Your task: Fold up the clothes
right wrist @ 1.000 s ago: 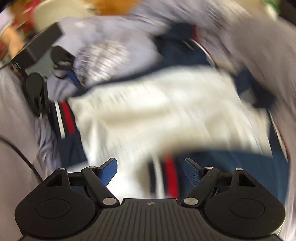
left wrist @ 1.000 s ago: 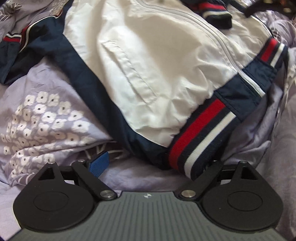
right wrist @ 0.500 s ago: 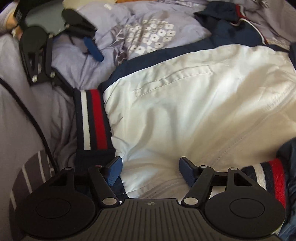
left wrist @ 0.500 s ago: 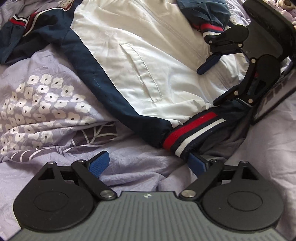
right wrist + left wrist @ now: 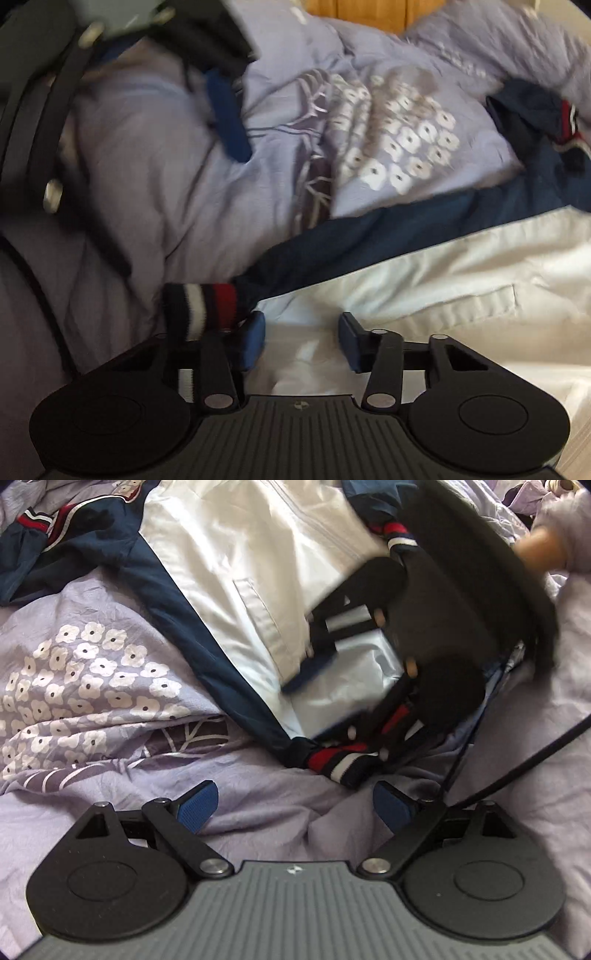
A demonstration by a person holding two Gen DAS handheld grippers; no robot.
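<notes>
A white jacket (image 5: pixel 229 565) with navy side panels lies spread on the bed, its red, white and navy striped hem (image 5: pixel 340 760) pointing toward me. My left gripper (image 5: pixel 295 808) hovers open just short of that hem, with only bedsheet between its pads. My right gripper (image 5: pixel 332 705), blurred, comes down on the jacket's lower corner. In the right wrist view the right gripper (image 5: pixel 301 341) has white jacket (image 5: pixel 443 280) cloth between its jaws, which are closing and still apart. The striped hem (image 5: pixel 201 308) sits just left of its left pad.
A lilac bedsheet (image 5: pixel 92 679) with a white flower print lies rumpled under everything. A dark sleeve with a striped cuff (image 5: pixel 37 520) is at the far left. A black cable (image 5: pixel 517 771) runs off to the right. A person's hand (image 5: pixel 543 550) holds the right gripper.
The right gripper swept in and down onto the jacket's lower corner, and its jaws narrowed. The left gripper drew back and up off the striped hem, staying open.
</notes>
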